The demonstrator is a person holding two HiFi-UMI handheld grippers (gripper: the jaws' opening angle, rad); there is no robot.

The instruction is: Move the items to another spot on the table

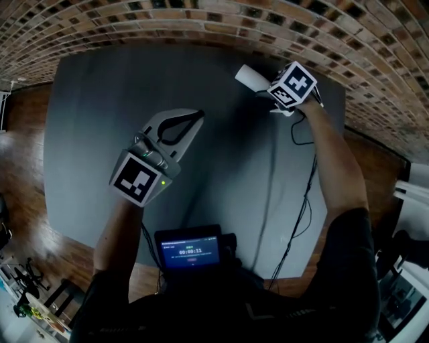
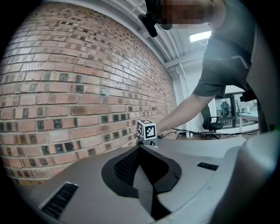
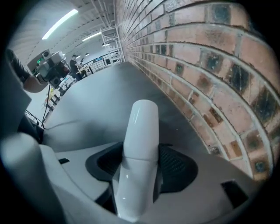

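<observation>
White item (image 3: pixel 139 148) near brick wall (image 3: pixel 210 65)

Place: a lab-like workroom or open office.
Wall: a brick wall (image 1: pixel 201 20) runs along the far edge of the grey table (image 1: pixel 100 134).
Floor: wood floor (image 1: pixel 27 134) left of the table.
Ceiling: strip lights (image 3: pixel 61 24) under bare beams.
Furniture: an office chair (image 2: pixel 212 121) far right; metal shelving (image 3: pixel 111 43) farther off.
</observation>
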